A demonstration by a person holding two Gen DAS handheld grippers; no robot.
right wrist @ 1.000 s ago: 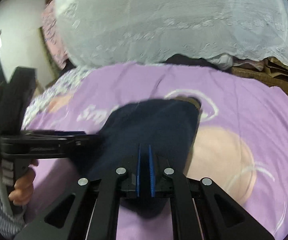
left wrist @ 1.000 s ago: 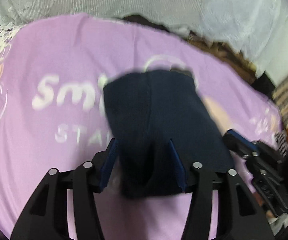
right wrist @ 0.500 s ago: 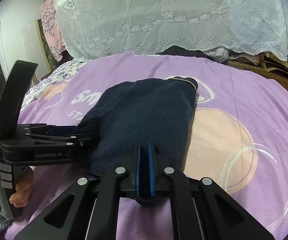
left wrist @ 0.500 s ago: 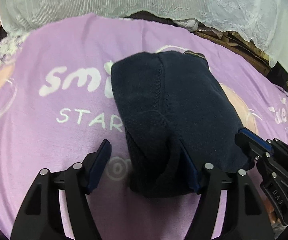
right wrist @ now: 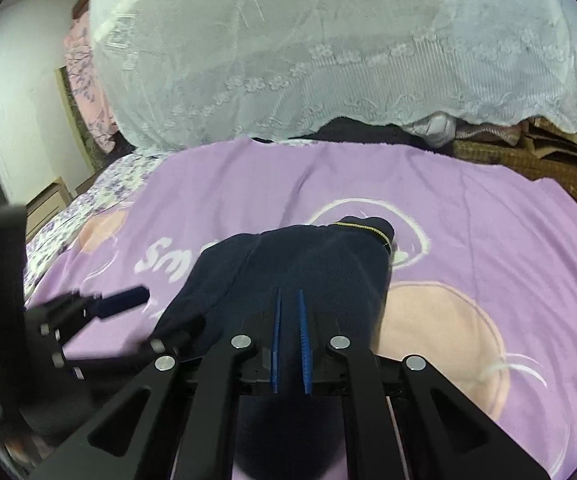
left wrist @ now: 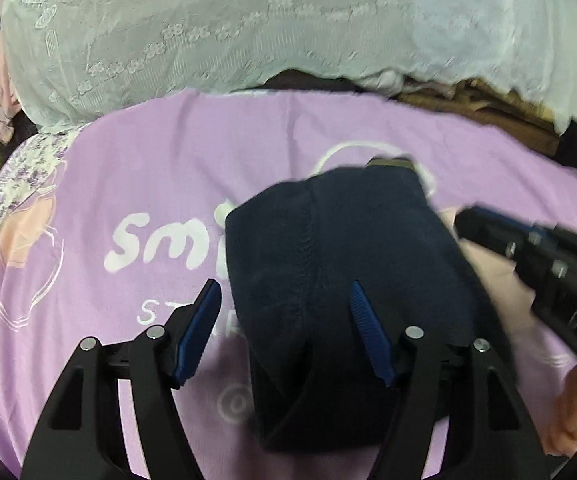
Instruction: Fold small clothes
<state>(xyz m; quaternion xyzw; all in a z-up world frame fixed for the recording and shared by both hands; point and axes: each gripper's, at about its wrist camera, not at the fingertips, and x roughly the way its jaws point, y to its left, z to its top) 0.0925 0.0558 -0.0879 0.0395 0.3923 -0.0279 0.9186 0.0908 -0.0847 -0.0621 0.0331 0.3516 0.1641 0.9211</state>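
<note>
Navy garment (left wrist: 340, 280) lies folded on purple blanket (left wrist: 136, 184); my left gripper (left wrist: 286, 332) gapes, released, while right gripper (right wrist: 289, 344) pinches its near hem for alignment.

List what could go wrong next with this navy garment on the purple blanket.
1. The left tool has just been opening and its pads no longer press the navy garment, so that side may unfold.
2. The right tool looks shut on the near edge; pulling could drag the whole fold across the purple blanket.
</note>
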